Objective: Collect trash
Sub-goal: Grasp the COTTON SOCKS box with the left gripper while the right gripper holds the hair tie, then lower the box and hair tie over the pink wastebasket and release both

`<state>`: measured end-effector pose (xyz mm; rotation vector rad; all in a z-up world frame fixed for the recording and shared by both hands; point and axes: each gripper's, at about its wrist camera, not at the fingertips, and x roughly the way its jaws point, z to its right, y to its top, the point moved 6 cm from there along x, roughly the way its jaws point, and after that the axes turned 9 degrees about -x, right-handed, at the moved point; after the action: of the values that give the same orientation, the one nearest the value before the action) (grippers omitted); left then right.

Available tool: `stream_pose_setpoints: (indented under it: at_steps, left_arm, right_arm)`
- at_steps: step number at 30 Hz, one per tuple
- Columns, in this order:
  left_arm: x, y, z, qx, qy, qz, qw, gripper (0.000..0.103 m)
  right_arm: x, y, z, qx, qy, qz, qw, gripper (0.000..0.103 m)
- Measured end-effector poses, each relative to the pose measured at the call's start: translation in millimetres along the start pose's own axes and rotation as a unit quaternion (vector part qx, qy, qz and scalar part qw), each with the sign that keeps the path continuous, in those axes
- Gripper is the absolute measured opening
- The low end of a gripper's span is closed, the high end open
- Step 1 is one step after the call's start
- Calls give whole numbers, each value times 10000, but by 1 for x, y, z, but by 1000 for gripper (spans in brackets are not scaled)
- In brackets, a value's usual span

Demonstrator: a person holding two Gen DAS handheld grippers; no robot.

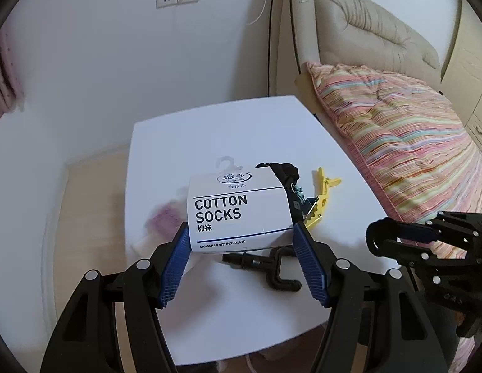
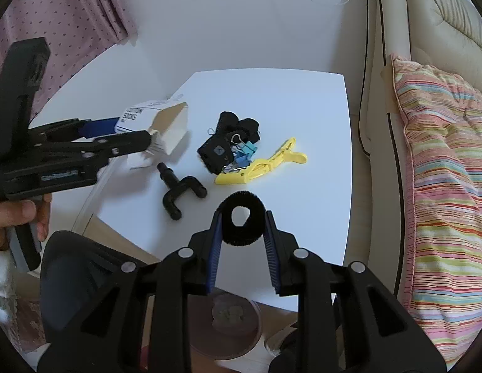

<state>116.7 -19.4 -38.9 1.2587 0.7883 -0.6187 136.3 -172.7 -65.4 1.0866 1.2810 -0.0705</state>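
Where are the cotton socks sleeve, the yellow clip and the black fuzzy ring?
cotton socks sleeve (image 1: 238, 214): left wrist view, printed front face.
yellow clip (image 2: 266, 163): right wrist view, middle of its body.
black fuzzy ring (image 2: 241, 233): right wrist view, lower band.

The bench (image 2: 303, 118) is smooth white with a soft sheen. The sock box (image 1: 238, 214) is thin matt card, printed in dark blue. Both tools, left (image 1: 241, 239) and right (image 2: 242, 227), are matt black plastic with ribbed blue pads (image 1: 309, 264). The ring (image 2: 242, 222) in the right tool looks fuzzy black cloth. The yellow clip (image 2: 266, 163) is glossy plastic, the black hook (image 2: 179, 192) duller plastic. The pillow (image 2: 443, 186) is striped woven cloth; the headboard (image 1: 359, 28) looks like creased cream leather.
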Motion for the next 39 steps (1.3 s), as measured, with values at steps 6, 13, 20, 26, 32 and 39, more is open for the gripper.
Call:
stream_pose_setpoints:
  at_steps: [6, 13, 20, 26, 32, 39]
  left_arm:
    - [-27, -12, -1, 117, -147, 120, 9998, 64]
    - [-53, -38, 1, 275, -311, 271, 9988, 64]
    - [-64, -75, 7, 387, -478, 297, 9977, 64]
    - [-63, -105, 5, 363, -565, 255, 9974, 64]
    - [-57, -129, 2, 287, -683, 154, 9971, 64]
    - [-50, -152, -2, 303, -692, -22, 9971, 64]
  right_arm:
    - [-13, 0, -11, -116, -34, 67, 9999, 26]
    - [-32, -6, -28, -288, -101, 170, 9994, 26]
    - [-41, -25, -48, -431, -122, 154, 9989, 26]
    - [-36, -49, -63, -460, -67, 31, 9989, 26]
    - [-15, -80, -76, -400, 118, -289, 9987, 26]
    - [14, -114, -93, -399, 290, -666, 9966, 26]
